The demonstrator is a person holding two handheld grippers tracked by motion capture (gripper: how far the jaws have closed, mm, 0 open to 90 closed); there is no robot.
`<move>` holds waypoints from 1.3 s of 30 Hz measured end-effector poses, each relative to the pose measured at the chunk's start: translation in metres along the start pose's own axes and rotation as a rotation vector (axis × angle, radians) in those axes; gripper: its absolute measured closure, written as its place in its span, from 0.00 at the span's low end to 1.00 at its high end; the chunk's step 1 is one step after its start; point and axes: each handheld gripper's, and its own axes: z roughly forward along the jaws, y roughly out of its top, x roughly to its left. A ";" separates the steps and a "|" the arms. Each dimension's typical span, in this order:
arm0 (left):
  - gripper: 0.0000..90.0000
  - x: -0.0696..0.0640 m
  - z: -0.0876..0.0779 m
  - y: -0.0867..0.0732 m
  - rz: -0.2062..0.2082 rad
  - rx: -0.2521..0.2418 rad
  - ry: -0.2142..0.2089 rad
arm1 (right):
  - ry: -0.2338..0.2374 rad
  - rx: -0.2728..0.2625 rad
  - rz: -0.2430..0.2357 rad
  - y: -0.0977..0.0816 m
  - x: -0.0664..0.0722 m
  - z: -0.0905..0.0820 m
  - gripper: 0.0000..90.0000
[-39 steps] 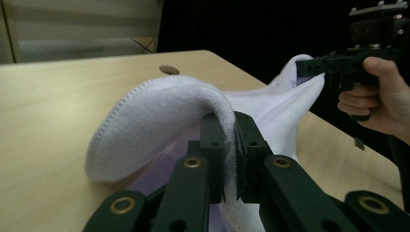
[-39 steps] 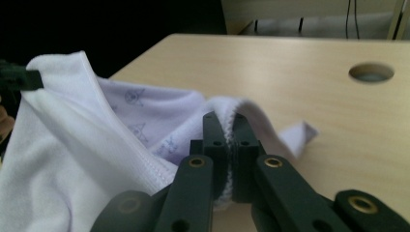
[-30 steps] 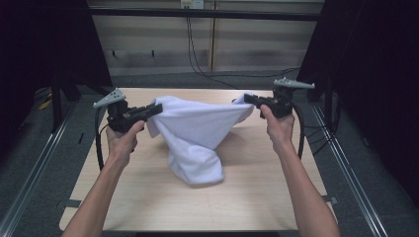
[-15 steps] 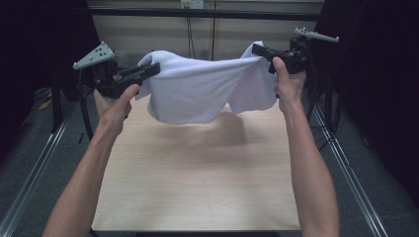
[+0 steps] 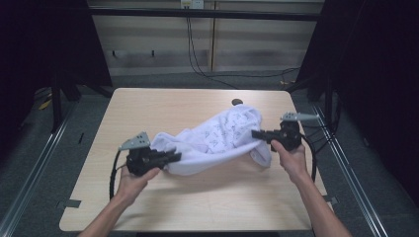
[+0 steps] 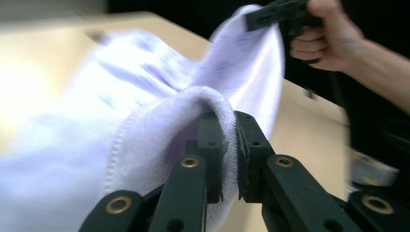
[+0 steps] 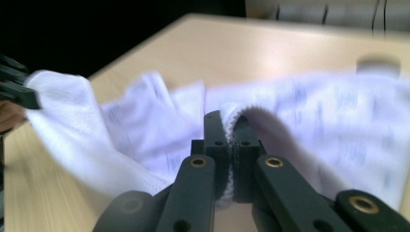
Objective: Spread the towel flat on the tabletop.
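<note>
A white cloth (image 5: 217, 138) with a faint grey print hangs slack between my two grippers, its middle resting on the wooden table (image 5: 197, 207). My left gripper (image 5: 175, 157) grips the cloth's near-left hem low over the table. In the left gripper view that hem (image 6: 145, 145) folds over the left gripper (image 6: 231, 130). Its jaws have just eased apart slightly with the fabric still pinched. My right gripper (image 5: 254, 133) is shut on the cloth's right edge, and the right gripper view shows the stitched edge (image 7: 314, 121) clamped in the right gripper (image 7: 231, 125).
A small dark round spot (image 5: 237, 102) lies on the table just beyond the cloth. Metal rails (image 5: 44, 148) run along both sides of the table, and cables (image 5: 197, 54) hang down the back wall. Bare tabletop lies in front of the cloth.
Both hands have swung down from head height to just above the table. The cloth, stretched out in the air before, now sags with its far part landing on the tabletop.
</note>
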 end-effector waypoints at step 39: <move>0.70 0.080 0.010 -0.043 -0.091 0.196 0.234 | -0.120 0.108 -0.009 -0.094 0.043 -0.043 0.53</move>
